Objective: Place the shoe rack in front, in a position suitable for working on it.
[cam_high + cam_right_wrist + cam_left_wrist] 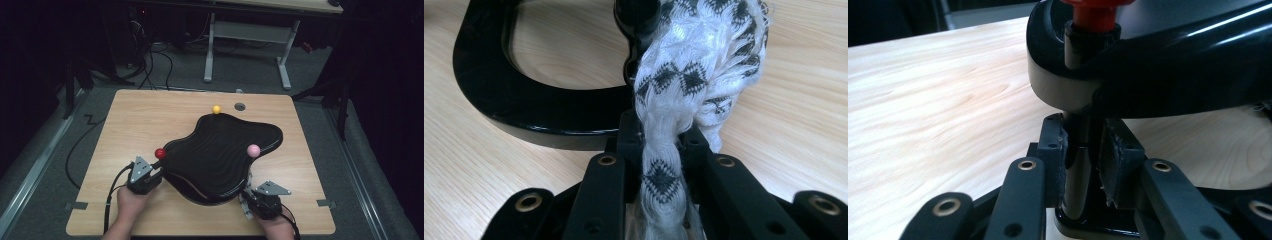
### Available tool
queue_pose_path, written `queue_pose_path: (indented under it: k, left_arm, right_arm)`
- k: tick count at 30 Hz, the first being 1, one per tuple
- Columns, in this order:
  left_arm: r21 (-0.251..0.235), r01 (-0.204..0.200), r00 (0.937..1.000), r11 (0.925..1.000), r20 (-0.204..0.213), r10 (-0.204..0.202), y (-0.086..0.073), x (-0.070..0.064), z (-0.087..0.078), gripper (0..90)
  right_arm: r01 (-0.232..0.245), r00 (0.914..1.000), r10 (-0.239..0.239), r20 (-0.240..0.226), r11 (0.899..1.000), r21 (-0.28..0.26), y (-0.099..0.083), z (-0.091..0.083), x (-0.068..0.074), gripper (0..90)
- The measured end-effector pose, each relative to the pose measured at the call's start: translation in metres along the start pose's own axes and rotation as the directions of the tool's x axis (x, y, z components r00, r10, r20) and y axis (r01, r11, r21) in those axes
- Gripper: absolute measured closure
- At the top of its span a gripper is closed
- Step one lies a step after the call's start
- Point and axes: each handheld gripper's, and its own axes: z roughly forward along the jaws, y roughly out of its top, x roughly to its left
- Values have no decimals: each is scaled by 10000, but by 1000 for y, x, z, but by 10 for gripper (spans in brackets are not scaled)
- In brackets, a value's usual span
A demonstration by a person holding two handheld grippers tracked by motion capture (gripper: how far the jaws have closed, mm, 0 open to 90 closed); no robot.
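Centrally on the wooden table (130,120), black wavy-topped stand (220,150) with red (160,153), yellow (216,109) and pink (253,150) knobs, left gripper (1083,160) jaws clamped on its black post (1077,165) under the red knob, right gripper (661,145) jaws pinching a black-and-white braided rope (694,65) by the stand's base.

The pale wooden desk (150,115) shows a smooth, matt laminate with fine grain. The big black wavy-edged plastic tray (220,150) at the frame's centre looks ribbed and semi-matt on top; its rim (1158,65) is glossy and throws bright streaks. The red plastic ball knob (160,153) shines. The white-and-black woven cloth rope (674,100) is fuzzy, frayed and rough. The jaws are matt black plastic with brass-coloured metal rivets (606,160).
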Motion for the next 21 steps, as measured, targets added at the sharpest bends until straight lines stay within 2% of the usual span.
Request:
queue_pose_path:
  k: [4, 8, 11, 17, 21]
  left_arm:
    - [-91, 68, 10000, 9999, 72, -68, 6, -6, 19, 727]
    - [11, -94, 10000, 10000, 29, 94, 7, -8, 18, 668]
    - [-60, -80, 9998, 10000, -176, 79, 2, -8, 5, 640]
    - [340, -208, 9995, 9992, -244, 216, -11, -14, -13, 604]
    - [574, -425, 9989, 9974, -184, 436, -19, -23, -22, 601]
  right_arm:
    - [-218, 9995, 220, 246, 9997, -79, -7, -9, -9, 777]
    - [-292, 9992, 294, 288, 9995, -87, -9, -12, -11, 777]
    - [-160, 9993, 162, 334, 9999, -63, -7, -10, -9, 777]
    - [120, 9999, -120, 81, 9999, -25, -1, -3, -4, 777]
    - [684, 9967, -682, -431, 9977, 20, 13, 15, 12, 777]
